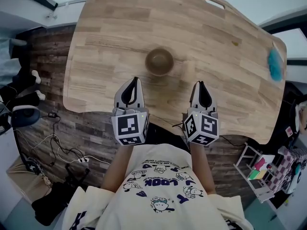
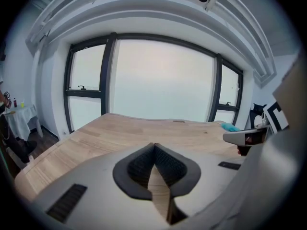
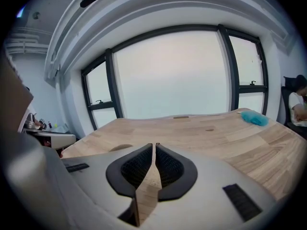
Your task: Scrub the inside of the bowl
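Note:
A small brown bowl (image 1: 159,61) stands upright near the middle of the wooden table (image 1: 110,37). A blue-green scrubber (image 1: 275,64) lies at the table's far right edge; it also shows as a teal patch, the scrubber (image 3: 253,118), in the right gripper view and the scrubber (image 2: 230,127) in the left gripper view. My left gripper (image 1: 135,80) is shut and empty, short of the bowl on its near left. My right gripper (image 1: 201,84) is shut and empty, near right of the bowl. In the right gripper view the bowl's rim (image 3: 121,148) peeks over the left jaw.
The person's shirt fills the bottom of the head view. Cables and a bag lie on the floor at the left (image 1: 53,147); a rack with coloured items stands at the lower right (image 1: 268,171). A slot handle (image 1: 215,4) is cut in the table's far edge.

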